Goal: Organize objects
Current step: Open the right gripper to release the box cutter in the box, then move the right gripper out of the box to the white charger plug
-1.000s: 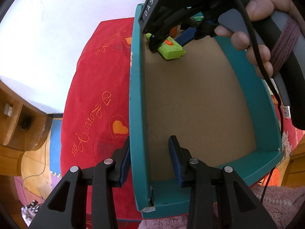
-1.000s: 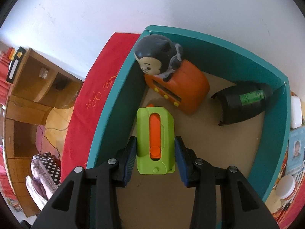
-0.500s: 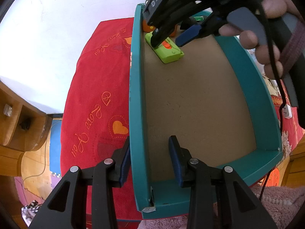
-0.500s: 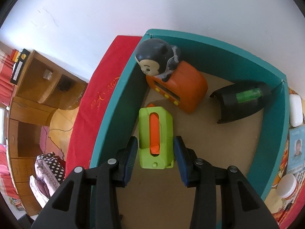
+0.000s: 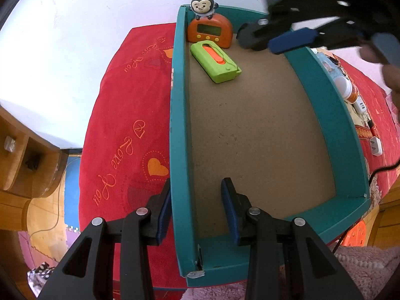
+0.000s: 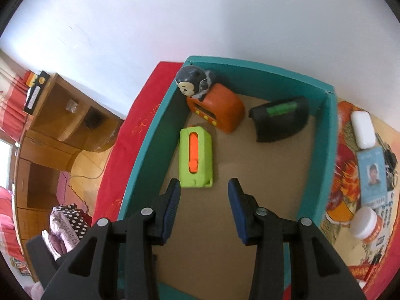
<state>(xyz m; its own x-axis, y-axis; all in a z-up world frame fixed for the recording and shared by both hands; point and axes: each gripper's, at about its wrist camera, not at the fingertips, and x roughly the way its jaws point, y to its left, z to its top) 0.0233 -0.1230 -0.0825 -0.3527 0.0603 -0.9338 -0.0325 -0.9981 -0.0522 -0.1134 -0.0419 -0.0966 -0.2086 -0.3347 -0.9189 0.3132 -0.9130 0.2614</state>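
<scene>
Teal box [image 5: 178,135] on red cloth [image 5: 125,125]. Right gripper [image 5: 272,38] blurred and cut off in left view, hiding the black item [image 6: 280,120] seen only in right view. Green case [image 6: 196,157] lies inside beside orange clock [image 6: 217,111], at the left wall. Left gripper [image 5: 196,210] steeply down, clamped on that wall. Right gripper [image 6: 203,207] open, empty, above floor.

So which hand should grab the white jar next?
Probably the right. Its fingers hang open and empty above the teal cardboard box, and the white round jar with the orange label lies just beside that box. The left fingers are clamped on the box's wall.
</scene>
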